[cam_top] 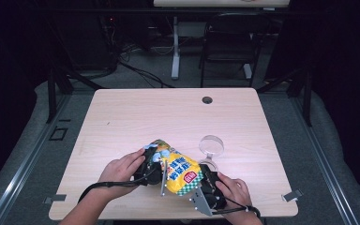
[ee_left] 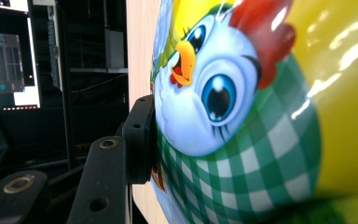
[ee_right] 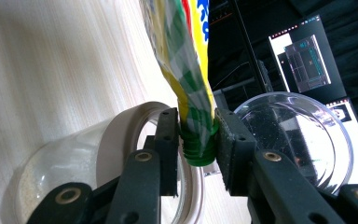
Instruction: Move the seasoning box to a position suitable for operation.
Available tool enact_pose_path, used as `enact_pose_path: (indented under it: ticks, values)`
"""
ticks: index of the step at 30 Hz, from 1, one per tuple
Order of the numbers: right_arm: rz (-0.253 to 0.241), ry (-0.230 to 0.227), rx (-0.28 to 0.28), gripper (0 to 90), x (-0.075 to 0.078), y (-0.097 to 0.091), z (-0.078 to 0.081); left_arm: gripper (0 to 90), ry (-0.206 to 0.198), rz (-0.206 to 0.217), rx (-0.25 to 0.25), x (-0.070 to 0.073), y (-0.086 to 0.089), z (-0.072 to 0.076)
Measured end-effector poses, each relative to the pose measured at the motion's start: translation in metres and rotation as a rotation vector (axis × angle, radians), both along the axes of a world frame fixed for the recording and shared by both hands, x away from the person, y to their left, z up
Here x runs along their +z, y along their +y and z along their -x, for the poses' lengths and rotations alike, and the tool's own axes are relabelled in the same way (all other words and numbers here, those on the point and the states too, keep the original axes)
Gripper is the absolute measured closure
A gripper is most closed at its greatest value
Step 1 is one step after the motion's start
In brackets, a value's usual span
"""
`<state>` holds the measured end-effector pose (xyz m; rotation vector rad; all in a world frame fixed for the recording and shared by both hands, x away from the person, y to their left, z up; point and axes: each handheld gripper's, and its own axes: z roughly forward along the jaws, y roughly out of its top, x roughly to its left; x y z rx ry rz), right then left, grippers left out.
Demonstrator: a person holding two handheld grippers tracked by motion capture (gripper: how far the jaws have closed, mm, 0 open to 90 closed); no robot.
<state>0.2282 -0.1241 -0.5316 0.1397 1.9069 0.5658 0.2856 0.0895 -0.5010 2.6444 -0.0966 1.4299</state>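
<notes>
A puffy yellow snack bag [cam_top: 177,169] with a cartoon chick and a green check pattern is held over the table's front edge between both grippers. My left gripper [cam_top: 153,169] grips its upper body. In the left gripper view one black pad [ee_left: 140,140] presses into the bag [ee_left: 242,121], and the other jaw is hidden behind it. My right gripper [ee_right: 198,140] is shut on the bag's green sealed edge [ee_right: 196,148]. In the high view that gripper [cam_top: 205,183] sits at the bag's lower right corner.
A clear round lid [cam_top: 211,144] lies on the wooden table [cam_top: 168,117] just beyond the bag. A clear jar with a white rim [ee_right: 121,140] sits right behind my right jaws, with the lid [ee_right: 303,135] beside it. A cable hole [cam_top: 207,100] is at the far edge.
</notes>
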Motion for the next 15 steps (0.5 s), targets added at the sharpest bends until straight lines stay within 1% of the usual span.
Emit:
enact_pose_path:
  ticks: [2,5,8,13,14,15]
  values:
    - [-0.001,-0.002,0.0,71.5,0.0,0.0001,0.0002,55.0,0.0,0.001,0.001,0.0001,-0.0001,0.0003]
    - [0.008,-0.003,-0.006,71.5,0.0,0.0002,0.0007,55.1,-0.013,-0.007,-0.004,0.0002,-0.0007,0.0007]
    - [0.007,-0.007,-0.008,71.5,-0.0003,0.0004,0.001,55.1,-0.026,-0.014,-0.003,0.0008,-0.0013,0.0016]
    - [0.006,-0.011,-0.008,71.5,-0.0003,0.0002,0.0009,55.1,-0.04,-0.012,-0.005,0.0001,-0.0013,0.002]
    - [0.005,-0.012,-0.008,71.5,-0.0005,0.0003,0.0008,55.0,-0.036,-0.017,-0.004,0.0002,-0.0014,0.0022]
    - [0.006,-0.01,-0.01,71.5,-0.0007,0.0003,0.0009,55.1,-0.043,-0.022,-0.006,0.0004,-0.0015,0.0023]
